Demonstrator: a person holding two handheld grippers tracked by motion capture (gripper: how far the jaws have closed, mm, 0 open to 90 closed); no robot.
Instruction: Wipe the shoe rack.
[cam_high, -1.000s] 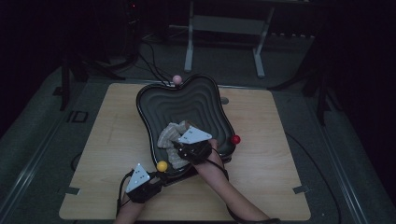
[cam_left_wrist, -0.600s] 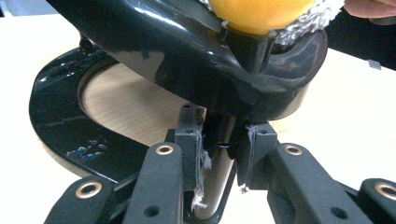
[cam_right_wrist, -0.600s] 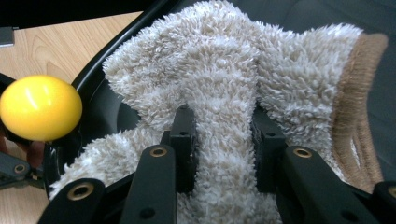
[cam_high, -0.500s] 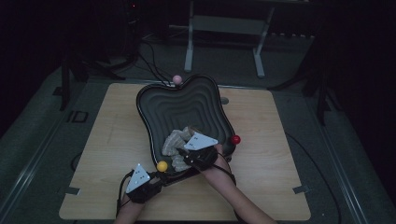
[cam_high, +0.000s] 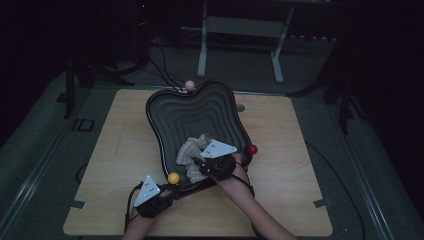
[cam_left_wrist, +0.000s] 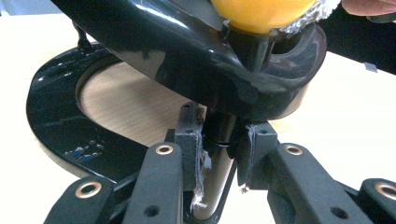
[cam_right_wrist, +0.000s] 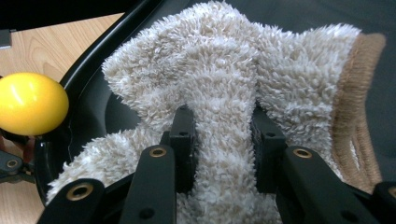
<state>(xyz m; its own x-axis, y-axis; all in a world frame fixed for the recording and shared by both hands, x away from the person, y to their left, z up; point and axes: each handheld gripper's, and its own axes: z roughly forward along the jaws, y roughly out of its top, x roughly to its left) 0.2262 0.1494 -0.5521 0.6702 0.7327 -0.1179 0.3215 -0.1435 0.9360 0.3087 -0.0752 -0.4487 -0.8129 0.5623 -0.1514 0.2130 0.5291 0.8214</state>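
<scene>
On the wooden worktop (cam_high: 125, 150) stands a black, ridged, heart-shaped tray (cam_high: 200, 115) on a black stand, with pink (cam_high: 189, 85), red (cam_high: 252, 149) and yellow (cam_high: 173, 178) balls at its rim. The right gripper (cam_right_wrist: 223, 135) is clamped on a fold of a fluffy cream sock (cam_right_wrist: 224, 79) with a tan cuff, which lies in the tray's near end, just beside the yellow ball. The left gripper (cam_left_wrist: 219, 154) is closed around the stand's upright post (cam_left_wrist: 217, 154) under the tray.
</scene>
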